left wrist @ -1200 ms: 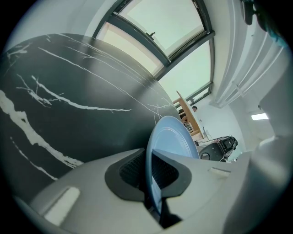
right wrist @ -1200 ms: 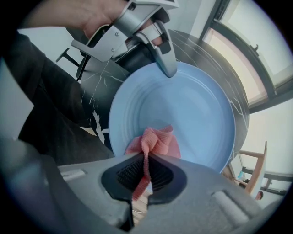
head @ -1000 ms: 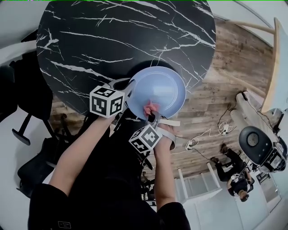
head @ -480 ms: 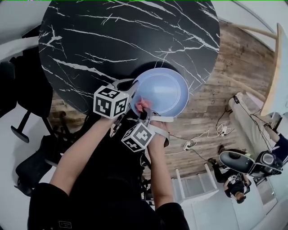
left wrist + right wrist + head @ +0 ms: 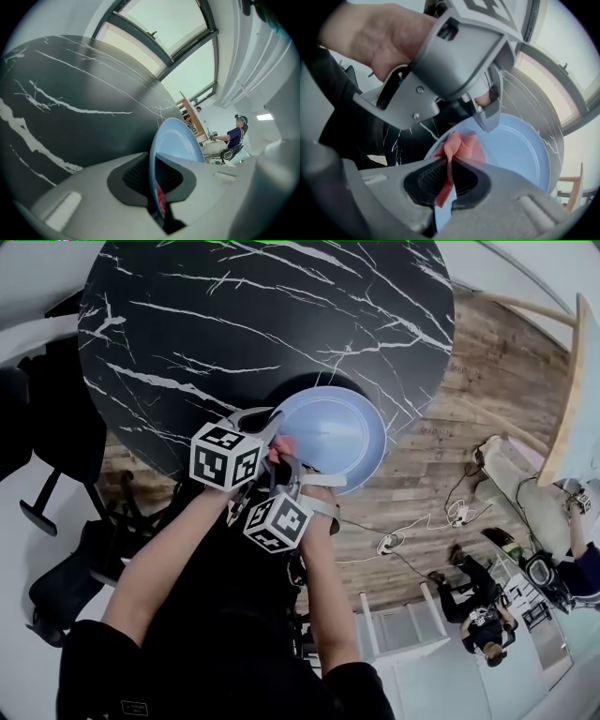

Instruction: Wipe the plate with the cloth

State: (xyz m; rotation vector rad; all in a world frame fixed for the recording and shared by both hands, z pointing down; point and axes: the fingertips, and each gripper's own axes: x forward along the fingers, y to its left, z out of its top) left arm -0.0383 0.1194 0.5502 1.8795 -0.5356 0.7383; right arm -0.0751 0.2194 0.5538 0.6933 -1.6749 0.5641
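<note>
A round black marble-look table (image 5: 234,334) with white veins stands on a brown wooden plank floor (image 5: 469,427), with black chairs (image 5: 56,437) at its left and a white cable (image 5: 412,531) lying on the boards to the right. In the left gripper view a big window (image 5: 159,28) runs behind the table, and a person sits in a chair (image 5: 234,136) far off at the right.

The round light blue plate (image 5: 337,432) sits at the table's near right edge, partly out over the floor; whether it rests on the tabletop cannot be told. The left gripper (image 5: 270,425) has its jaws closed on the plate's left rim, which stands edge-on between the dark pads (image 5: 136,173) in that gripper's own view.

The right gripper (image 5: 286,463) points steeply down just beside the left one. Its jaws pinch the pink-red woven cloth (image 5: 461,145), and the bunched end lies against the plate's face near the left rim, close under the left gripper's tip.
</note>
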